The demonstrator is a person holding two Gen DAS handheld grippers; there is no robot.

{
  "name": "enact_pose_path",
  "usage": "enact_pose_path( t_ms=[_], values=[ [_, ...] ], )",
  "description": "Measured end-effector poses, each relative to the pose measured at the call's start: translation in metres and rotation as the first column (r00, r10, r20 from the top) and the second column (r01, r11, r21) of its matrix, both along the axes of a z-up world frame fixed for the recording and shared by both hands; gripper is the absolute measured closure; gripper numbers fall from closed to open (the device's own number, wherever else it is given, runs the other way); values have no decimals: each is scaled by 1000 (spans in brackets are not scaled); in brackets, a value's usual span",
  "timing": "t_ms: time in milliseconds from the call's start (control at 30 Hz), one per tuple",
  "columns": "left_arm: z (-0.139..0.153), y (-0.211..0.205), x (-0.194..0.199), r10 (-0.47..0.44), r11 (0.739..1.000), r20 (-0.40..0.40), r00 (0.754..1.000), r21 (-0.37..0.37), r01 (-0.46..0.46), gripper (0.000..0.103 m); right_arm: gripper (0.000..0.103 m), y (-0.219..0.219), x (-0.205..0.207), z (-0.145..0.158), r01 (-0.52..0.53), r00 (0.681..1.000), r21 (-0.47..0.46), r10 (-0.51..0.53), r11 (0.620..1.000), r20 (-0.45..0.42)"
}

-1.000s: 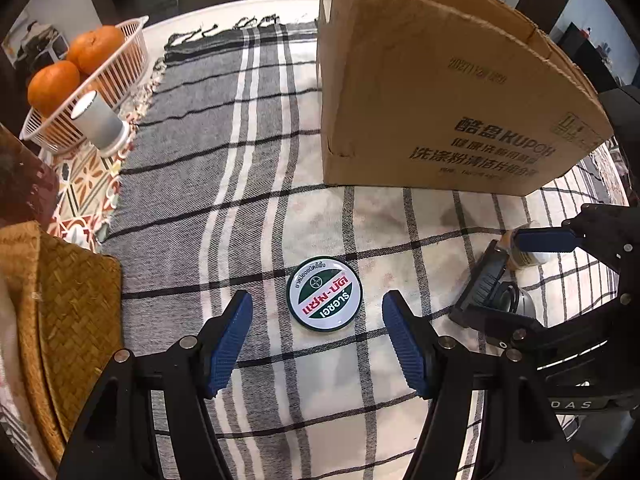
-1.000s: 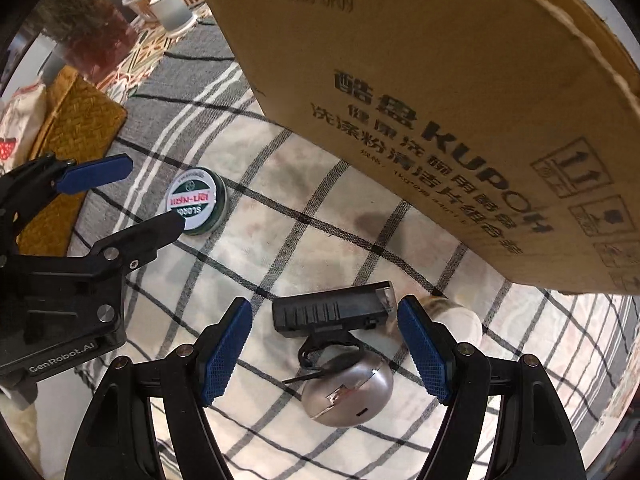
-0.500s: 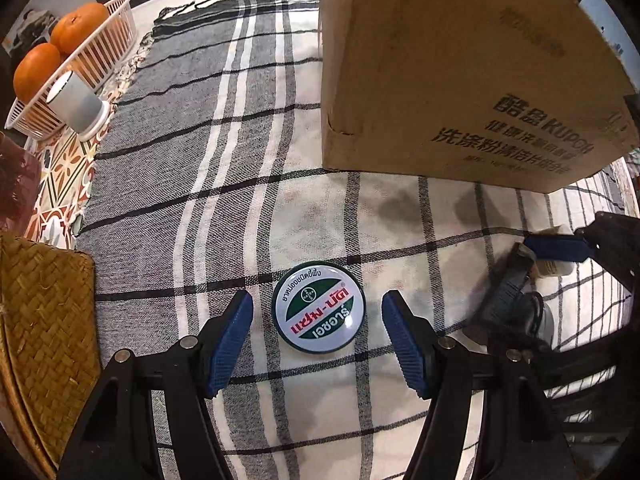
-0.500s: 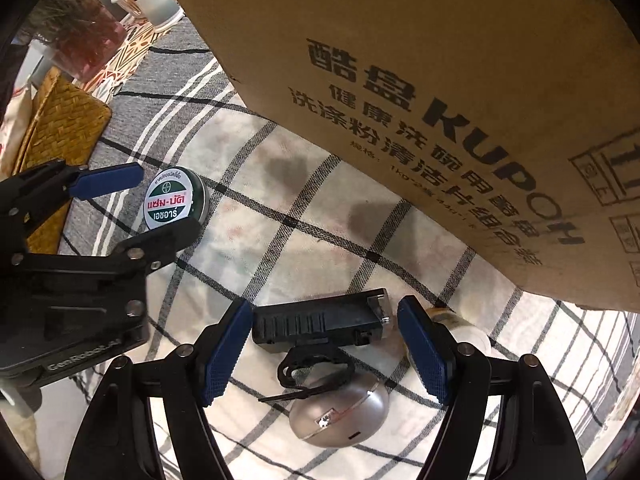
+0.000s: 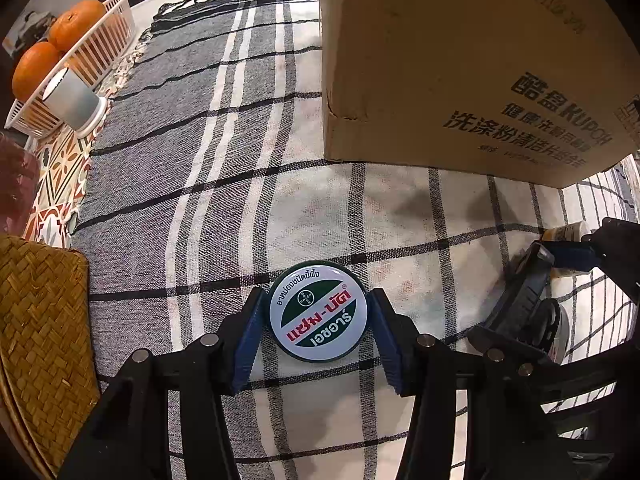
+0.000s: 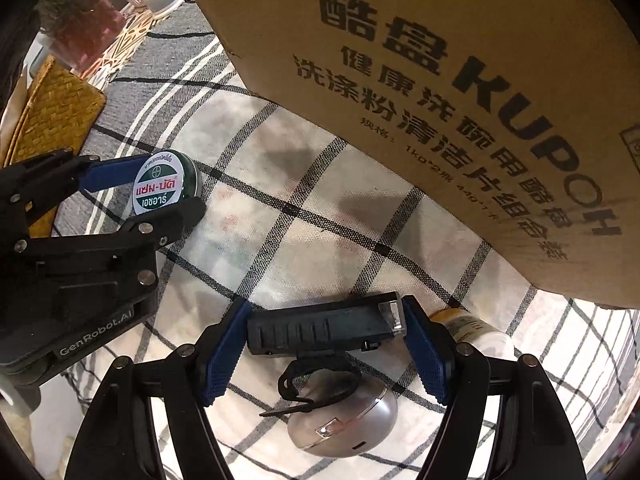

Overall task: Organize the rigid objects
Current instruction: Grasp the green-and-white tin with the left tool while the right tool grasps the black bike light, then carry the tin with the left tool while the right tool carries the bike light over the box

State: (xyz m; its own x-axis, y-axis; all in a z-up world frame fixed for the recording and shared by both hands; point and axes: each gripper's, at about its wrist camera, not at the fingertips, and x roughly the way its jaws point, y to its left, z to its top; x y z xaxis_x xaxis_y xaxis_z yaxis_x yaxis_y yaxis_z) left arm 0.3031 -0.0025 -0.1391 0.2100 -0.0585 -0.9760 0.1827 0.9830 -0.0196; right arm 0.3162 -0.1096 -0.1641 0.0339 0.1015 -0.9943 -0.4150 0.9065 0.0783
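Left tool (image 5: 318, 334) has just closed; blue pads now press both sides of the round tin (image 5: 318, 311), which a second ago sat loose between wide jaws. Tin is flat on the checked cloth (image 5: 224, 184), at 6 o'clock in the left wrist view and 9 o'clock in the right wrist view. So the tin looks gripped but not yet lifted.

Right tool (image 6: 326, 354) has dropped lower over the black clip-on light (image 6: 324, 330); jaws have barely changed width. The pads sit at each end of the light, touching or nearly so; cannot tell if they are really squeezing. Light lies at 6 o'clock in the right wrist view, partly on top of a silver egg-shaped gadget (image 6: 344, 420), with a small white bottle (image 6: 476, 334) just beside the right pad at 4 o'clock.

Cardboard box (image 5: 460, 64) stands at 1 o'clock, near both items, likely where they go. Orange basket (image 5: 80, 76) and straw mat (image 5: 40, 320) are well apart at 10 and 8 o'clock.

Judgement: left grasp done, lift next; right needs to close. Risk: the light's strap may drag the gadget.
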Motion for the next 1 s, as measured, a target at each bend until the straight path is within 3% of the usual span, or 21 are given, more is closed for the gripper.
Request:
enact_pose_path(
  t_ms=[333, 600, 1000],
  values=[
    [17, 2, -18, -12, 1000, 55, 998, 21, 11, 52, 28, -19, -12, 11, 44, 998, 28, -45, 999, 42],
    [40, 2, -37, -1, 1000, 120, 993, -6, 1, 52, 29, -27, -23, 43, 81, 988, 58, -88, 995, 129],
    [65, -2, -47, 18, 999, 194, 981, -35, -11, 52, 30, -45, -28, 64, 136, 968, 89, -151, 987, 200]
  ],
)
